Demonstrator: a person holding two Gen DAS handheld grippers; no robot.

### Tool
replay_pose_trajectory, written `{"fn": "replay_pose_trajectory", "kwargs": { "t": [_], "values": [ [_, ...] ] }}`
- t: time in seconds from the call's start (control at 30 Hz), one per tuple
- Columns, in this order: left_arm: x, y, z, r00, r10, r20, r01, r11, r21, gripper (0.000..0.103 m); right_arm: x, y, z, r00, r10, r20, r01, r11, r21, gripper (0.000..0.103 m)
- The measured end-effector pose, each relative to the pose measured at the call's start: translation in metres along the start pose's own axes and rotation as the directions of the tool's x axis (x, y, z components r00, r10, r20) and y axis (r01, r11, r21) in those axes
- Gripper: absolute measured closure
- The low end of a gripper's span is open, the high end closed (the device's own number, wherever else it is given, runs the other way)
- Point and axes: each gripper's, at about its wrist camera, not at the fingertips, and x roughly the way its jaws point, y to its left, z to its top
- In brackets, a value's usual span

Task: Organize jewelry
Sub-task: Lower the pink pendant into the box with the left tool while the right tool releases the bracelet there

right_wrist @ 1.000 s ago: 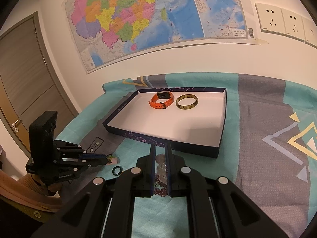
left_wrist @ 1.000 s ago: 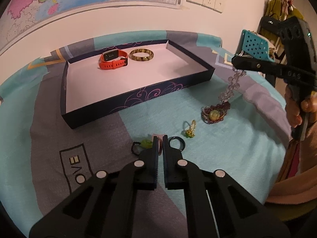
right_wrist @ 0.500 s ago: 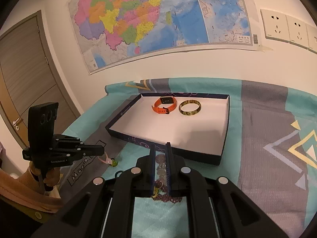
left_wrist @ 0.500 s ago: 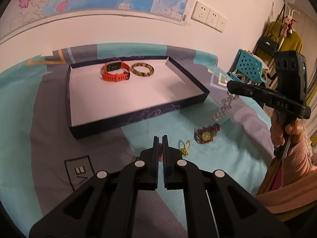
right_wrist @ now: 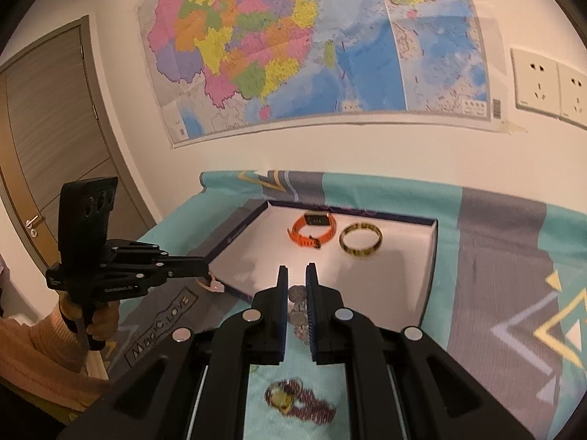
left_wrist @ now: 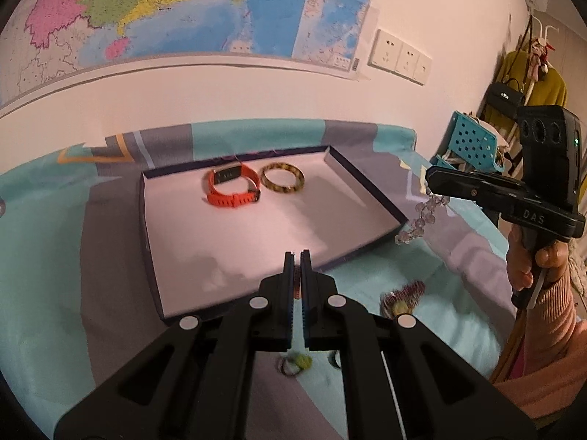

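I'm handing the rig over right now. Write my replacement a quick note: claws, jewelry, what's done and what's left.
Left claw: shut on a small pink piece, at the tray's near edge.
Right claw: shut on a clear bead bracelet, hanging beside the tray's right corner.
Done: orange watch and yellow bangle lie in the tray.
Left: drop both held pieces in; then the red bead piece, green-charm ring and dark ring on the cloth.

You're in a home room, colourful wall map at 12 o'clock, wall sockets at 2, wooden door at 9, coats and handbag on a rack at 2, patterned cloth underneath.
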Motion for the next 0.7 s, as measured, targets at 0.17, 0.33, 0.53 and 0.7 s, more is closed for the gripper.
{"fn": "replay_pose_trajectory", "kwargs": {
  "t": [0.17, 0.33, 0.53, 0.7],
  "values": [
    [0.011, 0.008, 0.015, 1.0, 0.005, 0.007, -0.005, 1.0, -0.008, 0.099, 0.016, -0.004, 0.015, 1.0, -0.002, 0.002, 0.002, 1.0, -0.008, 0.095],
    [0.024, 0.015, 0.028, 1.0, 0.02, 0.008, -0.02, 1.0, -0.014, 0.099, 0.041, -0.013, 0.026, 1.0, -0.01, -0.017, 0.01, 1.0, 0.006, 0.095],
    [0.044, 0.022, 0.039, 0.999, 0.039, -0.009, -0.039, 0.999, -0.028, 0.099, 0.072, -0.026, 0.034, 0.999, -0.015, -0.049, 0.017, 0.999, 0.043, 0.095],
    [0.064, 0.028, 0.045, 0.998, 0.053, -0.031, -0.054, 0.997, -0.045, 0.099, 0.093, -0.033, 0.041, 0.998, -0.01, -0.064, 0.015, 0.997, 0.071, 0.095]
  ]
}}
